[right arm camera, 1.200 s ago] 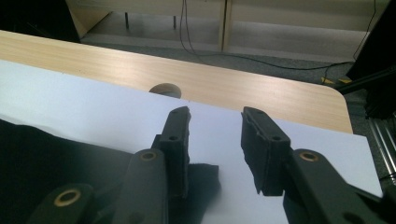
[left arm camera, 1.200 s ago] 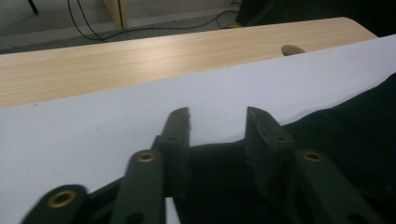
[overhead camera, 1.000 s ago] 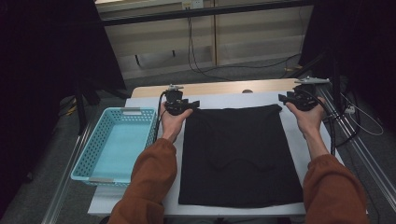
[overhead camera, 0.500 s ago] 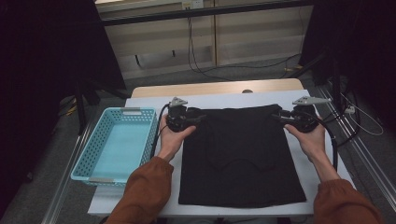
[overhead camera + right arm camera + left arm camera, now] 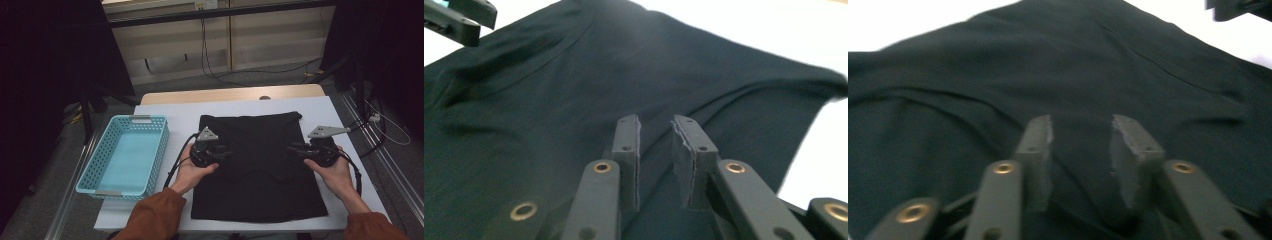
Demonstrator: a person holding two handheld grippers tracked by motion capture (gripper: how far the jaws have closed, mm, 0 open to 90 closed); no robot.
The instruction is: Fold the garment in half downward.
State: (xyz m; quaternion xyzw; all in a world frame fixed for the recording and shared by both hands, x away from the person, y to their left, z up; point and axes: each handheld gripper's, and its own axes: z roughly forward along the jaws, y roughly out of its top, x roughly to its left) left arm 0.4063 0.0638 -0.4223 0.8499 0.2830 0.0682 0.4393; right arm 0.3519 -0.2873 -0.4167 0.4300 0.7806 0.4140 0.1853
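High view: both grippers sit at the mid-length side edges of a black garment spread flat on the white table. Left gripper rests on the garment's left edge, jaws pointing inward; right gripper on its right edge, facing it. Both jaws have just been closing, now narrow gaps, with a raised ridge of cloth lying between them in each gripper view; cannot tell if the pads press it yet. Fabric looks thin, soft, limp and light, so it should bunch and drape rather than hold shape. Best taken by pinching a fold at each side edge. Beyond the left gripper's outer side stands a light-blue basket.
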